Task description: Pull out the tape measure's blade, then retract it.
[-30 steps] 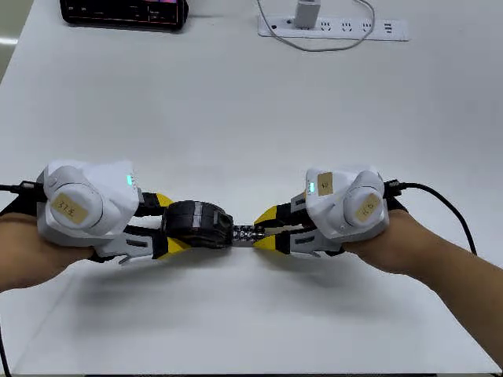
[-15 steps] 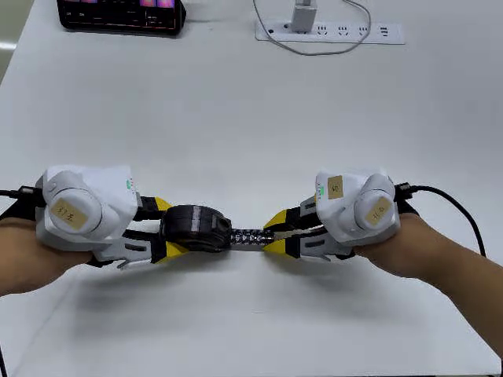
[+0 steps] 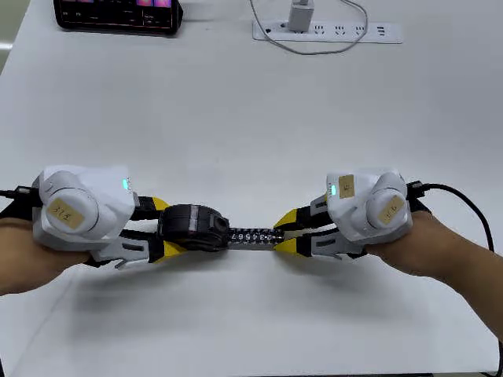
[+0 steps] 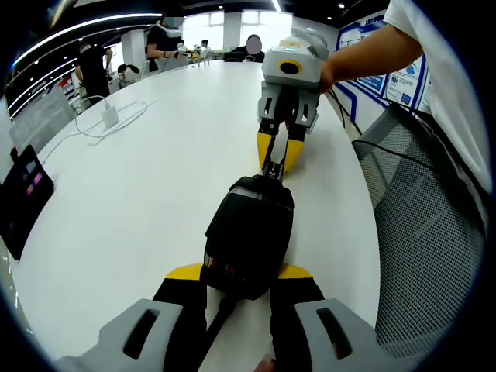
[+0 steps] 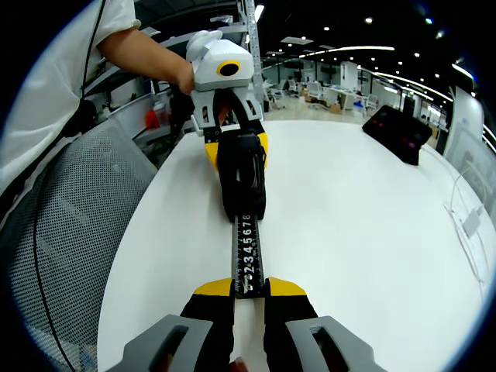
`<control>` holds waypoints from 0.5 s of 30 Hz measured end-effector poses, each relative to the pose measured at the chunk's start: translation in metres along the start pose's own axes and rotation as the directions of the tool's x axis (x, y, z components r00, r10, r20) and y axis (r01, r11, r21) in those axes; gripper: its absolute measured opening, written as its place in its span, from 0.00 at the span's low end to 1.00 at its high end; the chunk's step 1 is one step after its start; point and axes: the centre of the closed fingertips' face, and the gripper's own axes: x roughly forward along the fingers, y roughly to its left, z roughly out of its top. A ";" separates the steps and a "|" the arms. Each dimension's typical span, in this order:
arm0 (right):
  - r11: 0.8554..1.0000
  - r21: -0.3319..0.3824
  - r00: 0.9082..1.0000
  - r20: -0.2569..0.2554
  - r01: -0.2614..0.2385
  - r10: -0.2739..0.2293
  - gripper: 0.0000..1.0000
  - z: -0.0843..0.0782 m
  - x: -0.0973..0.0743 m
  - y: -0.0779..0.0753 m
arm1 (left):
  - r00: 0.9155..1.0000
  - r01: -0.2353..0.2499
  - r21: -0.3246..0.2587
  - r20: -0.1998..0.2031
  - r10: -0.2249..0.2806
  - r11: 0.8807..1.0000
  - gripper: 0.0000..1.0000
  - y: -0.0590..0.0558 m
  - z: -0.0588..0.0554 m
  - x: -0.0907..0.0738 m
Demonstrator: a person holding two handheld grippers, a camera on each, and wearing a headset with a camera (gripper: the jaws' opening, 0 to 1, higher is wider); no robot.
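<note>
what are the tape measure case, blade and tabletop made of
The tape measure case: black matte plastic or rubber, judging by its dull surface. The blade: thin dark strip with printed white numbers, probably coated steel. The tabletop: smooth white, faint sheen, likely laminate.

1. Tape measure (image 3: 194, 226): one, black case, near centre of the table (image 3: 251, 126). Table: one, white.
2. Blade (image 3: 251, 236): one, running right from the case.
3. Grippers: two. The left gripper (image 3: 167, 226) is near left, the right gripper (image 3: 284, 232) near right.
4. Yellow fingertips (image 3: 161, 204): four, two per gripper.
5. Green lights (image 3: 126, 183): two, one on each gripper body.
6. Hands: two. The left hand (image 3: 20, 255) and the right hand (image 3: 409, 243) each sit behind a gripper.
7. Black cables (image 3: 460, 196): two, one off each gripper.
8. Power strip (image 3: 326, 31): one, far right of centre.
9. White plug block (image 3: 301, 16): one, in the strip.
10. Dark device (image 3: 118, 12) with coloured lights: one, far left.
11. Mesh chair (image 4: 418, 232): one, beside the table edge.
</note>
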 end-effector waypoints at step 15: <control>1.000 -0.017 0.999 -0.034 -0.002 0.001 0.10 -0.009 -0.011 -0.001 | 1.000 -0.008 -0.010 -0.001 0.008 1.000 0.26 0.000 0.000 0.000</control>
